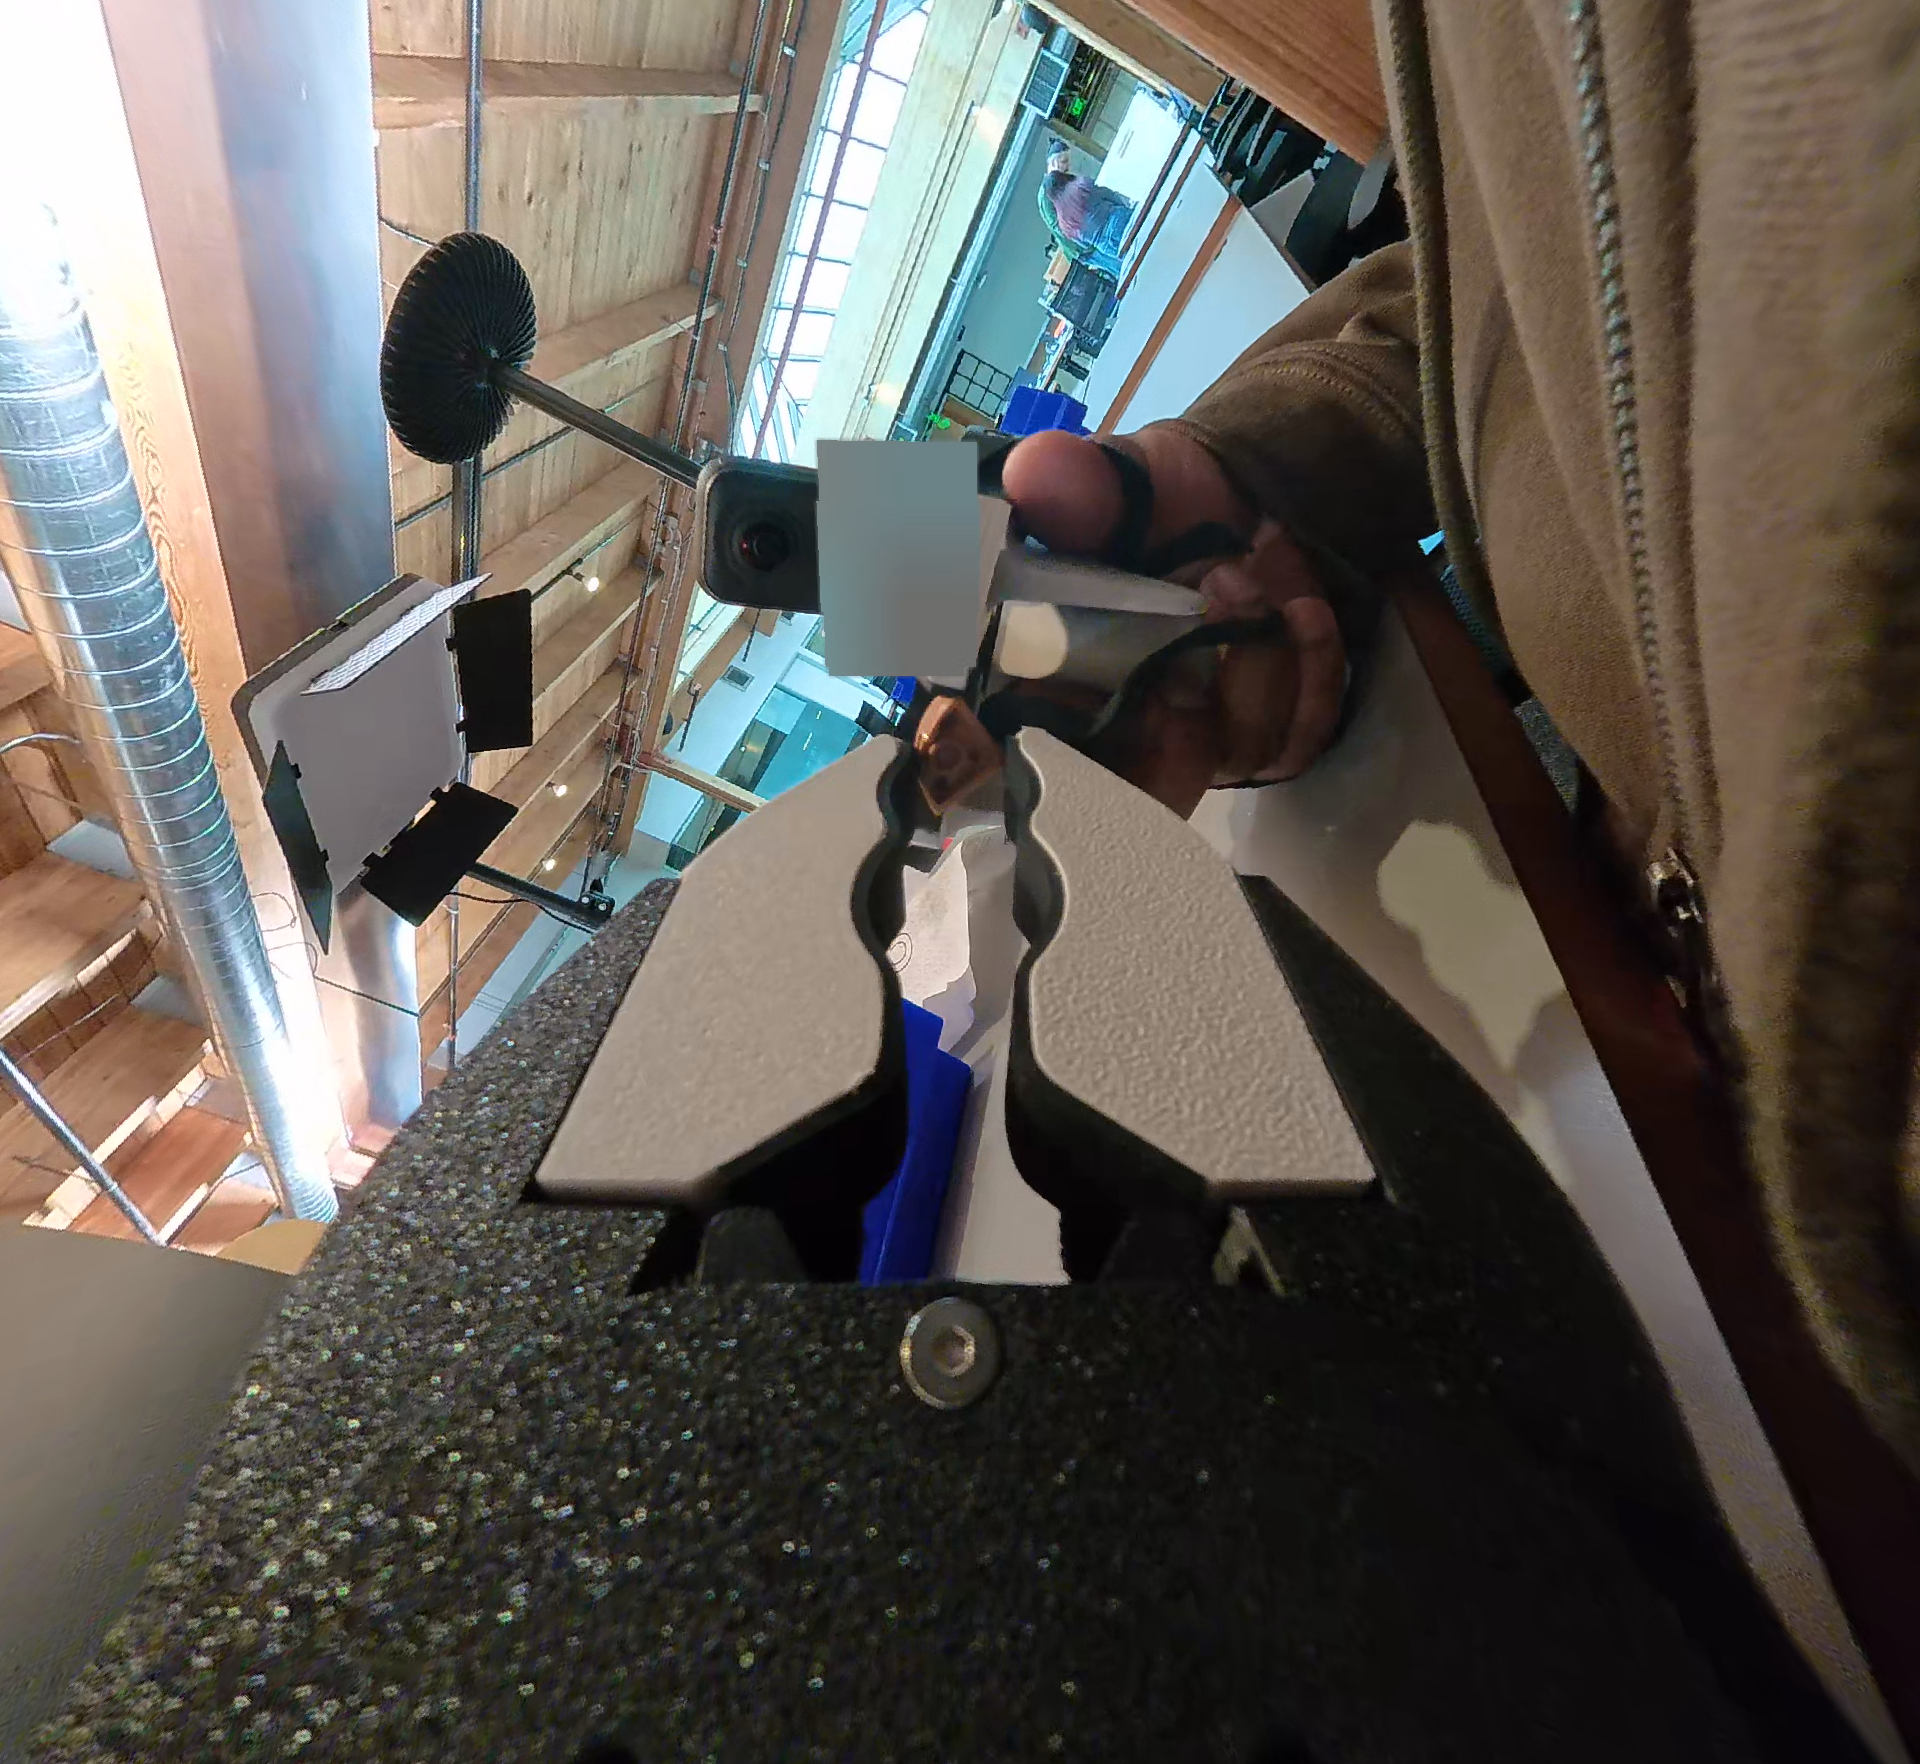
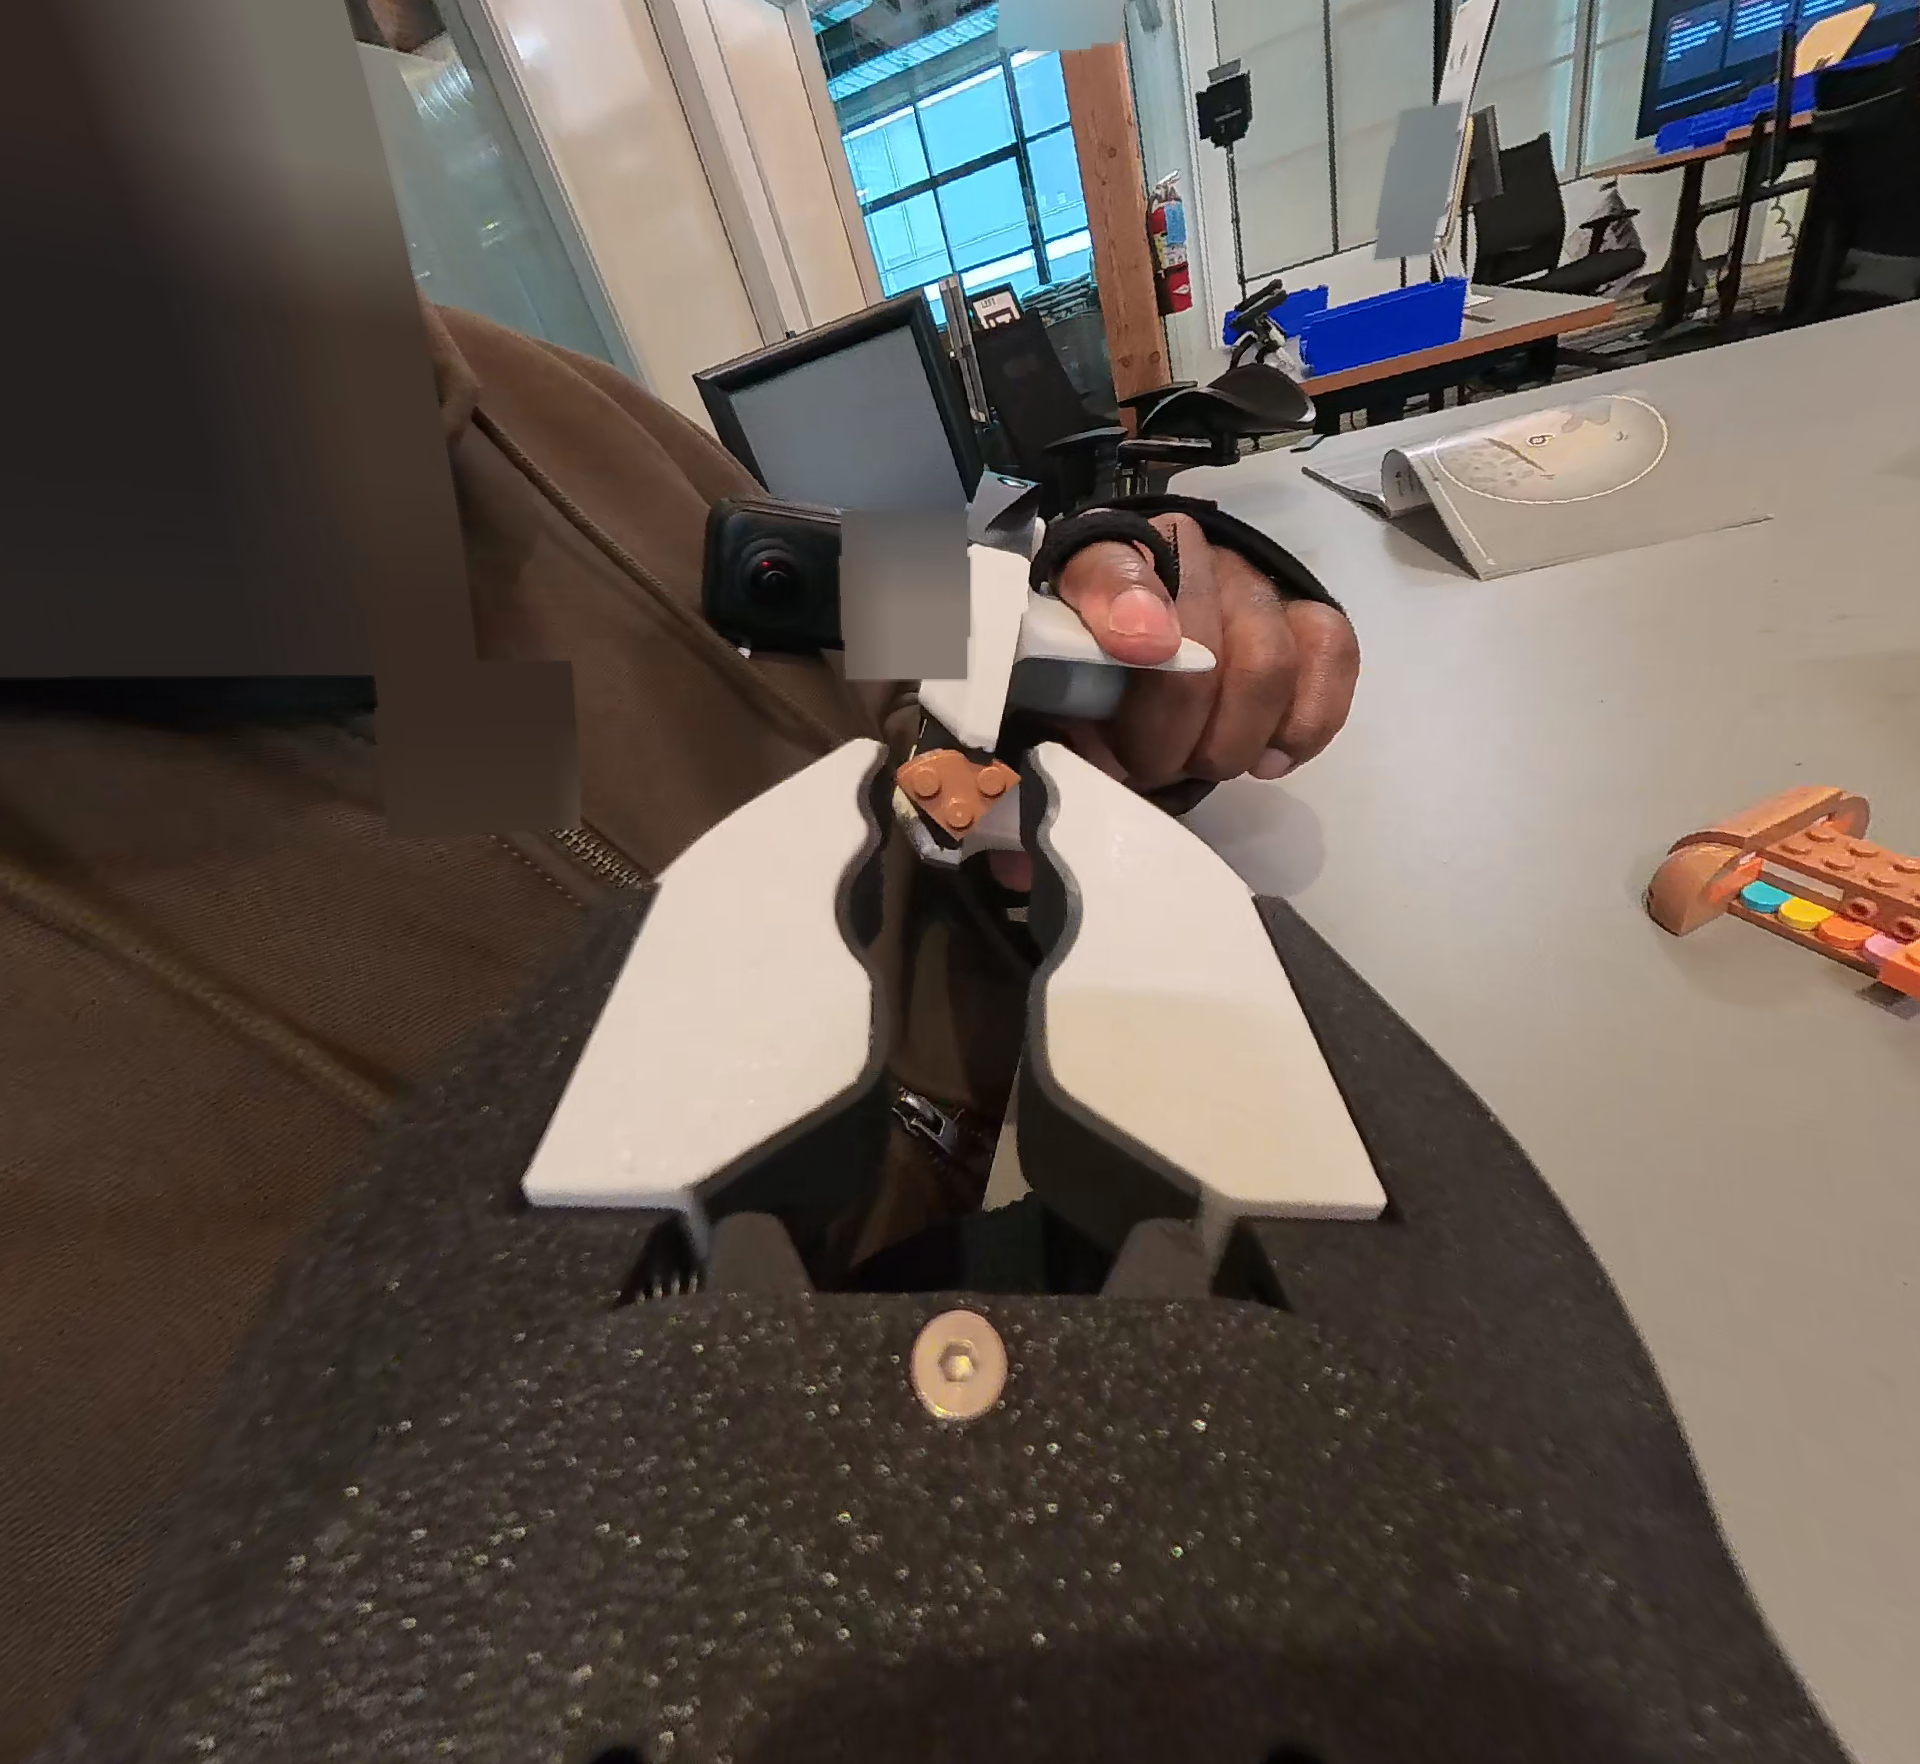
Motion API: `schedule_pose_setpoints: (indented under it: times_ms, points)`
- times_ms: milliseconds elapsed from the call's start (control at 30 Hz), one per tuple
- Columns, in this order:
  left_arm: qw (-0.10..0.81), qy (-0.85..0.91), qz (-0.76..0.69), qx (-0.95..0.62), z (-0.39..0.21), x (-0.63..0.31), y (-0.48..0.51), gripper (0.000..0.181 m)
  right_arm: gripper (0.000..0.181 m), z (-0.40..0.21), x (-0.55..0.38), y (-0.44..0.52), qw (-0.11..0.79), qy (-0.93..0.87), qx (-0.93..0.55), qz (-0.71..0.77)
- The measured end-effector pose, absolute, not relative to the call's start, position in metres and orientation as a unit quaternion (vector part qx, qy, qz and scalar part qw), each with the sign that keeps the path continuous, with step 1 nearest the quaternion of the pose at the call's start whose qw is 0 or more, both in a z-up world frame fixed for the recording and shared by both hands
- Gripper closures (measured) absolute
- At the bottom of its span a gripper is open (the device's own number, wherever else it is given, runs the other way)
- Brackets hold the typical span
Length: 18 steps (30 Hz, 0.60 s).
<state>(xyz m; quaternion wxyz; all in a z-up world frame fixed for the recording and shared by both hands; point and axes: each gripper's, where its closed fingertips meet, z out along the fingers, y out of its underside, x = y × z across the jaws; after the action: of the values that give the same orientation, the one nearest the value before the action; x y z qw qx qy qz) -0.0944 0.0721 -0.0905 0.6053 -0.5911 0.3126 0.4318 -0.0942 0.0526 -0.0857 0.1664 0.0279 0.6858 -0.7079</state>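
A small brown studded plate (image 2: 956, 784) sits between the tips of both grippers, which face each other in front of a person's brown jacket (image 2: 260, 987). My left gripper (image 1: 961, 753) has its jaws nearly closed on the plate (image 1: 951, 764). In the right wrist view its white fingertips (image 2: 997, 821) clamp the plate from below. My right gripper (image 2: 961, 764) has its jaws narrowly apart around the same plate, and I cannot tell if they press on it. A hand (image 2: 1205, 665) holds the left gripper and another hand (image 1: 1226, 634) holds the right one.
A grey table (image 2: 1507, 1039) lies to the right, with a brown brick build bearing coloured round tiles (image 2: 1787, 883) and an open booklet (image 2: 1507, 488) farther back. Blue bins (image 2: 1382, 322), chairs and monitors stand behind. A light panel (image 1: 364, 727) hangs overhead. Less than 4 cm separates the two grippers' tips.
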Motion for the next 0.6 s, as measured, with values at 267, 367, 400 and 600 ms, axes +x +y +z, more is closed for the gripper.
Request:
schedule_pose_setpoints:
  times_ms: [267,367,400,600]
  points:
    - [0.644,0.262,0.387,-0.606,-0.082,-0.099,0.069,0.162,0.158,-0.078,-0.098,0.056,0.101,0.677,0.016,-0.729]
    - [0.714,0.188,0.281,-0.614,-0.067,-0.103,0.059,0.162,0.159,-0.073,-0.102,0.059,0.035,0.669,0.003,-0.743]
    - [0.741,0.152,0.231,-0.612,-0.060,-0.106,0.055,0.162,0.159,-0.071,-0.102,0.060,0.012,0.666,-0.003,-0.746]
    - [0.763,-0.073,-0.218,-0.604,-0.053,-0.112,0.055,0.160,0.159,-0.066,-0.109,0.060,-0.138,0.660,-0.032,-0.738]
